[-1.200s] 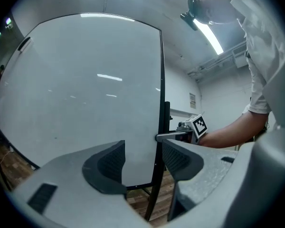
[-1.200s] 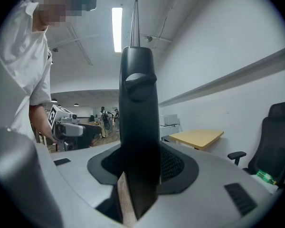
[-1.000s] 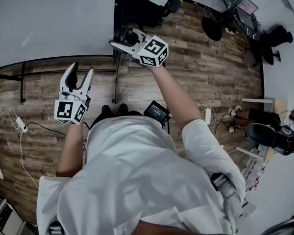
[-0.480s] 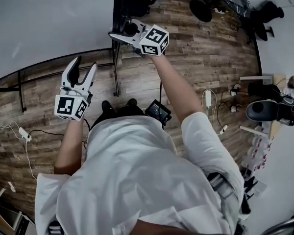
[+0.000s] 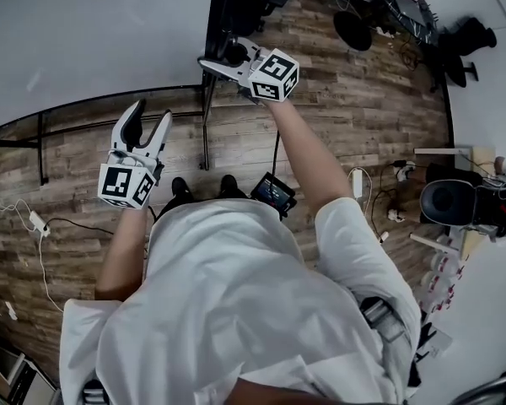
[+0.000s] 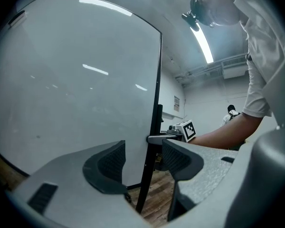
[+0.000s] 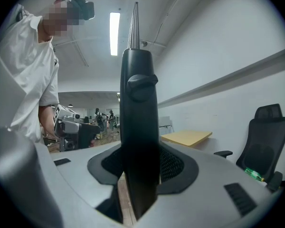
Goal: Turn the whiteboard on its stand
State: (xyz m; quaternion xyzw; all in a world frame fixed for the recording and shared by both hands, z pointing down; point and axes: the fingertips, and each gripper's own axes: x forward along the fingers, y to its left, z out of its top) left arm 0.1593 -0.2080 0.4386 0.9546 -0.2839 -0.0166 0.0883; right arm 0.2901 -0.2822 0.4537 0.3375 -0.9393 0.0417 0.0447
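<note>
Whiteboard [image 5: 84, 32] stands upright on the wooden floor [image 5: 363, 125], ahead and to the left of the person. Its white face fills the left gripper view.

Right gripper [image 5: 218, 61]: fingers [image 7: 175, 167] pinching the black upright [image 7: 138, 127] at the board's right-hand edge, just below a round knob [image 7: 142, 82]. Judgement: this is the working hold. An outer-edge grip gives the longest lever for swinging the board round, and the rigid post takes the push rather than the thin panel.

Left gripper [image 5: 148, 125]: fingers [image 6: 109, 167] spread, nothing between them. It faces the lower part of the board's face and is close to it; contact cannot be confirmed. Judgement: held ready to steady or push the face if the board wobbles, not yet doing any work.

Orientation: the face points toward the person. The long axis runs left to right across the head view. The right gripper view looks along the panel edge-on, so it shows only as a thin sliver above the post. The gripped upright runs vertically, and the right gripper meets it roughly level.
</note>
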